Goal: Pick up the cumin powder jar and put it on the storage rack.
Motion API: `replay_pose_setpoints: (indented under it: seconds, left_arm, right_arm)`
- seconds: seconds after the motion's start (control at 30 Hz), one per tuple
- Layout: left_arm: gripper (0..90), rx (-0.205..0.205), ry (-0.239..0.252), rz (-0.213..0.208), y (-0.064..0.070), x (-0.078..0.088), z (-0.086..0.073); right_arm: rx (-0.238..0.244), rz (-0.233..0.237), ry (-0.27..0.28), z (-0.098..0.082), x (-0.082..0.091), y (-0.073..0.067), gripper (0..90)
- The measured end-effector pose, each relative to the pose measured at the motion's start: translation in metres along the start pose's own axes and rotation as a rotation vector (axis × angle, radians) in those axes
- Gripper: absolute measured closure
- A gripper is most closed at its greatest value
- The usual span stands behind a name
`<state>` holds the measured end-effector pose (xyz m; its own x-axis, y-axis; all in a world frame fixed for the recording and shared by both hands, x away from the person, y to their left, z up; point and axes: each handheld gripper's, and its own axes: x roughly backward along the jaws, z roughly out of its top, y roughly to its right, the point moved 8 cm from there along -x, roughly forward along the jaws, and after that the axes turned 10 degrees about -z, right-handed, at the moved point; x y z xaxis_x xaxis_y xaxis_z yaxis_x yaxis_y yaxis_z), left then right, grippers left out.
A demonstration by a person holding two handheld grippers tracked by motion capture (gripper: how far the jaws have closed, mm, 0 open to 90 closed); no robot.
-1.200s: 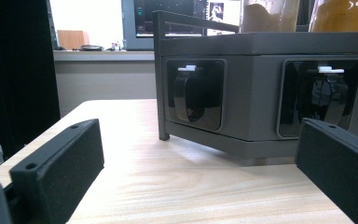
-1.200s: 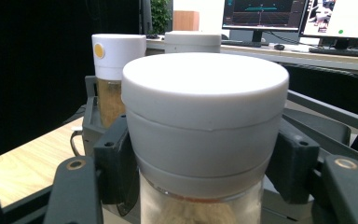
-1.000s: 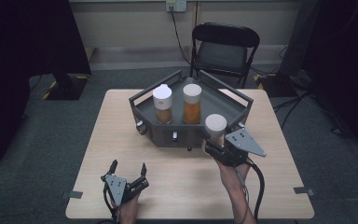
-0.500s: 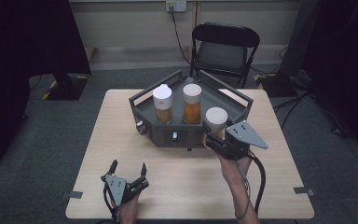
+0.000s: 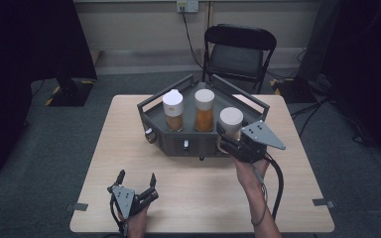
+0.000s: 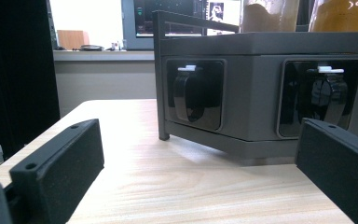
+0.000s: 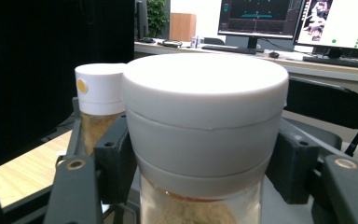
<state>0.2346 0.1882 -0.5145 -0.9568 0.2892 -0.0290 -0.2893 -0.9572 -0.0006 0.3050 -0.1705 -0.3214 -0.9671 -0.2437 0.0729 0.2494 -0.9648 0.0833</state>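
Observation:
A grey tray (image 5: 198, 145) stands on the wooden table and holds two white-lidded jars, one with brown filling (image 5: 173, 110) and one with orange filling (image 5: 204, 109). My right gripper (image 5: 226, 137) is shut on a third white-lidded jar (image 5: 231, 118), held upright above the tray's front right edge. In the right gripper view this jar (image 7: 205, 116) sits between the gripper's (image 7: 200, 164) black pads, with another jar (image 7: 98, 93) behind it to the left. My left gripper (image 5: 137, 176) rests open near the table's front left, nothing between its fingers, facing the tray's front wall (image 6: 256, 51).
A black folding chair (image 5: 238, 49) stands behind the table. Bare tabletop (image 5: 198, 198) lies between the tray and the front edge. The tray's front wall has recessed latches (image 6: 193, 95). A black cable (image 5: 278, 183) trails from the right gripper along the forearm.
The right gripper has risen with the jar and carried it a little farther toward the tray. The left gripper has stayed in place.

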Motion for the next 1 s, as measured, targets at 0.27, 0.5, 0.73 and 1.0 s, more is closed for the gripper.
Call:
replay_pose_setpoints:
  seconds: [0.27,0.5,0.73,1.0]
  left_arm:
    - [0.9,0.000,0.000,0.000,0.000,0.000,0.000]
    - [0.9,0.000,-0.001,0.000,0.000,0.000,0.000]
    - [1.0,0.000,-0.001,0.001,0.000,0.000,0.000]
    - [1.1,0.000,-0.001,0.001,0.000,0.000,0.000]
  right_arm:
    - [-0.016,0.002,0.002,0.005,-0.007,0.003,34.0]
    - [-0.013,-0.010,-0.005,0.005,-0.016,0.001,34.0]
    - [-0.004,-0.022,-0.001,0.011,-0.025,0.000,34.0]
    - [-0.026,-0.038,-0.012,0.013,-0.039,0.002,34.0]
